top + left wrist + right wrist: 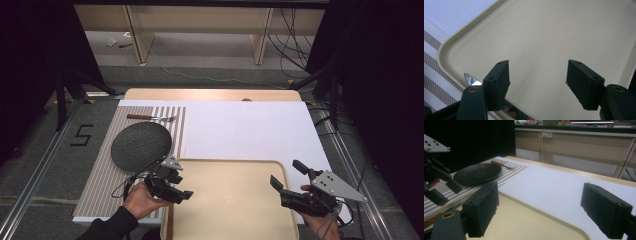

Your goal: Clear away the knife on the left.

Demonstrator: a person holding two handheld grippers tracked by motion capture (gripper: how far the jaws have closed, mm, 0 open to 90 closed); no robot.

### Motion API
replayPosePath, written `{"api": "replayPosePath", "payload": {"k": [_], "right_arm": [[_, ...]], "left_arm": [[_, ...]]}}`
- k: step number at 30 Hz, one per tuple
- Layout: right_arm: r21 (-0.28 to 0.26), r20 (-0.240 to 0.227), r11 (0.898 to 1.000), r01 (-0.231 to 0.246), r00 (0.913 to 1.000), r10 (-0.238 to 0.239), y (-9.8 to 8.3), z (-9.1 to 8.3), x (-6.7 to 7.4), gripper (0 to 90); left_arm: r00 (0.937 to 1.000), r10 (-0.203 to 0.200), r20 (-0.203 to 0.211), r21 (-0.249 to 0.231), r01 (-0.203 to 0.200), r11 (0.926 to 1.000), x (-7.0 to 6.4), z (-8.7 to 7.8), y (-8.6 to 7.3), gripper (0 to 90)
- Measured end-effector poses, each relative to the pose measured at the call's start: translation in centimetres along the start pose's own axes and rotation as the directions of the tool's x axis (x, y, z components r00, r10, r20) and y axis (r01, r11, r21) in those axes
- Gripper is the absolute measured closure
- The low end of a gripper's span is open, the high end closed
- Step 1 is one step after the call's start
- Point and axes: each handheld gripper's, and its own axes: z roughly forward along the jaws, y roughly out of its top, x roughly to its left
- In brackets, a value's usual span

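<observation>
The left gripper (183, 196) hangs over the near left corner of the beige tray (280, 167), its jaws spread well apart with nothing between them, and just below them lies a knife (170, 224) along the tray's left rim. In the left gripper view the knife's shiny blade tip (470, 80) peeks out beside the left jaw, over the tray's raised edge, and a bit of reddish-brown handle shows lower down near the bottom of that view. My reading is that the knife has been let go here and the placing step is about finished, since the pads stand off it on both sides; whether it rests wholly inside the tray or straddles the rim I can't tell. The right gripper (286, 176) is held at the tray's near right corner, jaws wide and empty too. Far off to the left, on the striped placemat (102, 172), sits a dark round plate (140, 144), and beyond it a fork (150, 117) with the same brownish handle, lying crosswise near the mat's far edge. If the job is gathering the tableware onto the tray, the next move probably calls for a reach to the far left for the fork or plate, lifting clear of the knife first so a jaw doesn't knock it. The knife looks slim, with a bright reflective blade.
</observation>
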Motion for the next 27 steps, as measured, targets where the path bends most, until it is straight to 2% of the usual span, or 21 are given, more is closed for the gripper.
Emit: {"api": "replayPosePath", "payload": {"k": [6,9,12,15,21,27], "right_arm": [[0.000,0.000,1.000,-0.001,1.0000,0.001,0.0,0.0,0.0,15.6],[-0.001,0.000,1.000,0.000,1.0000,0.000,0.0,0.0,0.0,15.6],[-0.001,-0.001,1.000,0.000,1.0000,0.000,0.0,-0.1,0.0,15.6],[-0.001,-0.001,1.000,0.000,1.0000,0.000,0.0,-0.1,0.0,15.6],[-0.003,0.000,1.000,0.001,1.0000,-0.001,0.0,0.0,0.0,15.6],[-0.003,0.000,1.000,0.002,1.0000,-0.002,0.0,-0.1,0.0,15.6]], "left_arm": [[0.9999,-0.007,-0.013,-0.090,0.006,0.9959,-0.1,-0.8,-0.1,29.8],[0.9998,-0.008,-0.015,-0.147,0.006,0.9890,-0.3,-1.3,-0.2,27.2],[0.9998,-0.010,-0.017,-0.205,0.006,0.9787,-0.3,-1.9,-0.3,24.2],[0.9995,-0.018,-0.025,-0.260,0.011,0.9655,-0.4,-2.4,-0.5,19.7],[0.9982,-0.020,-0.057,-0.362,-0.002,0.9323,-0.7,-3.3,-0.8,15.5],[0.9974,-0.051,-0.051,-0.458,0.022,0.8887,-0.8,-4.3,-1.4,15.1]]}}
